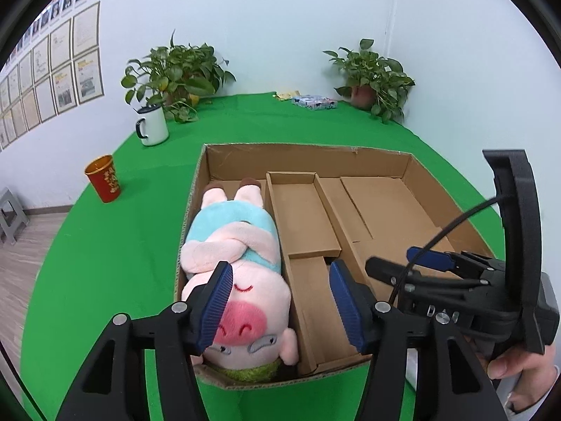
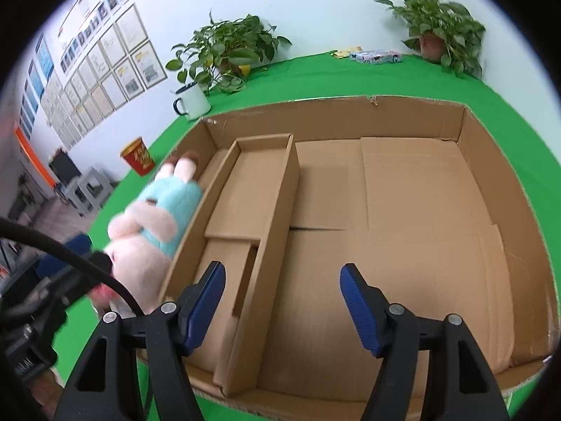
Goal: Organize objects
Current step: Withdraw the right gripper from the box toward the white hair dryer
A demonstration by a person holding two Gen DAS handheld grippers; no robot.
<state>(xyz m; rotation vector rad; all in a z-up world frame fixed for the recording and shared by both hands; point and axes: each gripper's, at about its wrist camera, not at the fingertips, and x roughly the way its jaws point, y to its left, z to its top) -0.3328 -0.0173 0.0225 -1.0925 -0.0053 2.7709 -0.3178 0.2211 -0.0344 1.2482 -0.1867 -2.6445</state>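
Pink plush pig toy in a light-blue top (image 1: pixel 234 273) lies on its back in the leftmost narrow compartment of the shallow brown cardboard box (image 1: pixel 308 154), head toward the near wall, brown-tipped feet toward the far wall. The box sits on a green-cloth-covered surface (image 1: pixel 105 263).

Left gripper (image 1: pixel 280 301) hovers over the pig's head. Its blue-padded fingers (image 1: pixel 217 305) stand apart and are not pressing the toy; the left pad overlaps the pig's face in view, but I cannot tell whether it touches.

Right gripper (image 2: pixel 284 305) hangs above the box near its near edge, fingers (image 2: pixel 207 305) spread, nothing between them, only bare cardboard floor below. In the left wrist view it shows at 3 o'clock, a hand (image 1: pixel 519 368) gripping its handle.

A smaller open cardboard tray (image 1: pixel 301 210) sits just right of the pig; the wide right section is bare cardboard.

On the cloth: white enamel mug with dark rim (image 1: pixel 151 124) at 10 o'clock from the box, red-and-gold paper cup (image 1: pixel 103 182) at 9 o'clock. Two leafy potted plants (image 1: pixel 175 73) stand at the far edge by the wall, and a small patterned packet (image 1: pixel 314 101) lies between them. Framed papers (image 1: pixel 52 70) cover the left wall.
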